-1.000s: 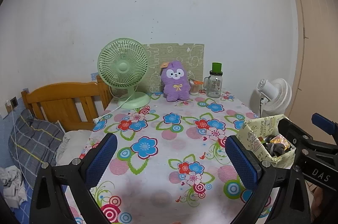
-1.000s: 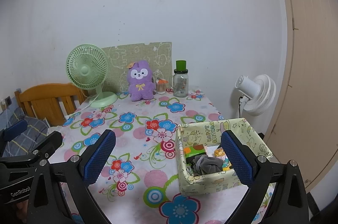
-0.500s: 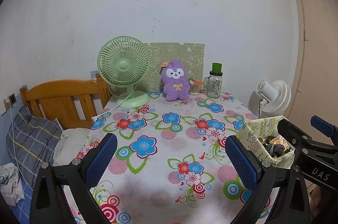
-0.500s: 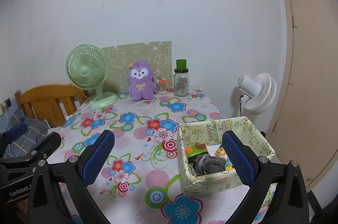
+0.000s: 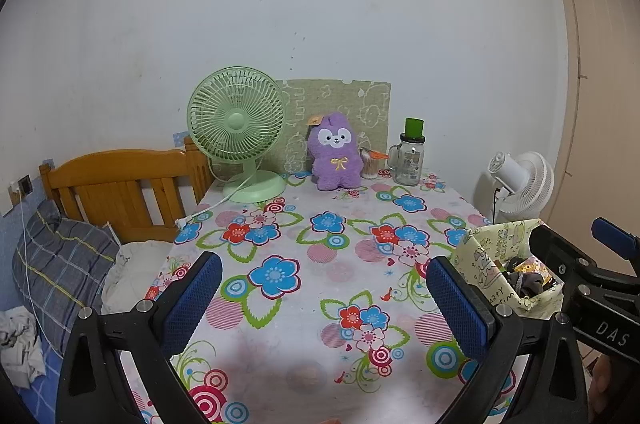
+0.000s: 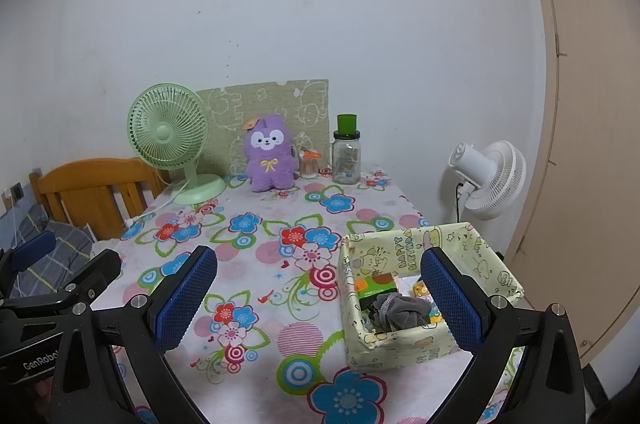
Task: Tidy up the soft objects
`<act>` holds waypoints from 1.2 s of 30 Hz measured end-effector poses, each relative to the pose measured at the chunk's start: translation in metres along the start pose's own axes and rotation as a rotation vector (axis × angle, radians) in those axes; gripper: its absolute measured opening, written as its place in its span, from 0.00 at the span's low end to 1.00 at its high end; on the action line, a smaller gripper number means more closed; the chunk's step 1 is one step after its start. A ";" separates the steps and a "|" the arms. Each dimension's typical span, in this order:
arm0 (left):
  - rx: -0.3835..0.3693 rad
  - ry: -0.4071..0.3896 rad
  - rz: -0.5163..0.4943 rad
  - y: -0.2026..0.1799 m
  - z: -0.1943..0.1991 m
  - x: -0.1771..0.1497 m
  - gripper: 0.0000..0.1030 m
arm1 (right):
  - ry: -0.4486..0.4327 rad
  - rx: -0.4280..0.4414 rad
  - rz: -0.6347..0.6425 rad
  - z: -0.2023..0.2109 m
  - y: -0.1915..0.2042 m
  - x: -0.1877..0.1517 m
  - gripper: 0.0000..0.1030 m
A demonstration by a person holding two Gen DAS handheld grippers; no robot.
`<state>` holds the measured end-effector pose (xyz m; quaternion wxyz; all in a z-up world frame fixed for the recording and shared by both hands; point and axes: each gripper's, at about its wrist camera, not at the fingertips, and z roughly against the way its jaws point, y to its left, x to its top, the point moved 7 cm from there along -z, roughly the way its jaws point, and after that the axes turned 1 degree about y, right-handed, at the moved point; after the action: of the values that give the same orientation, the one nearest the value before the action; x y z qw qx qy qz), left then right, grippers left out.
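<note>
Plush toy: the purple plush toy is sitting upright at the far edge of the counter, leaning back against a green patterned board, probably so it keeps standing.
Storage box: the paper-lined box is resting at the near right corner of the counter, well apart from the toy, and is already holding a grey soft item among small packets (a likely home for soft things).
Left hand-held gripper: the left hand-held gripper is hovering over bare cloth, fingers spread wide, carrying nothing.
Right hand-held gripper: the right hand-held gripper is hanging beside the box, one finger in front of it, jaws apart and empty, seemingly readying for a reach.
Neighbours: a green fan is standing just left of the toy; a glass jar is standing to its right.
</note>
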<state>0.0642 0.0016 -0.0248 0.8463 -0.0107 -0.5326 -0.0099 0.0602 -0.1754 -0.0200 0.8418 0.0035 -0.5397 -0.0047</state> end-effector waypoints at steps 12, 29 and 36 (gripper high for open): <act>0.002 -0.004 0.006 0.003 -0.002 0.002 1.00 | -0.004 0.004 0.000 -0.001 0.002 0.000 1.00; 0.007 0.003 0.009 0.003 -0.003 0.002 1.00 | -0.004 0.002 -0.003 -0.004 0.000 0.000 1.00; 0.008 0.003 0.006 0.001 -0.004 0.002 1.00 | -0.007 0.000 -0.004 -0.004 -0.002 0.000 1.00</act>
<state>0.0690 0.0029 -0.0247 0.8471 -0.0087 -0.5313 -0.0053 0.0636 -0.1773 -0.0217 0.8400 0.0046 -0.5425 -0.0064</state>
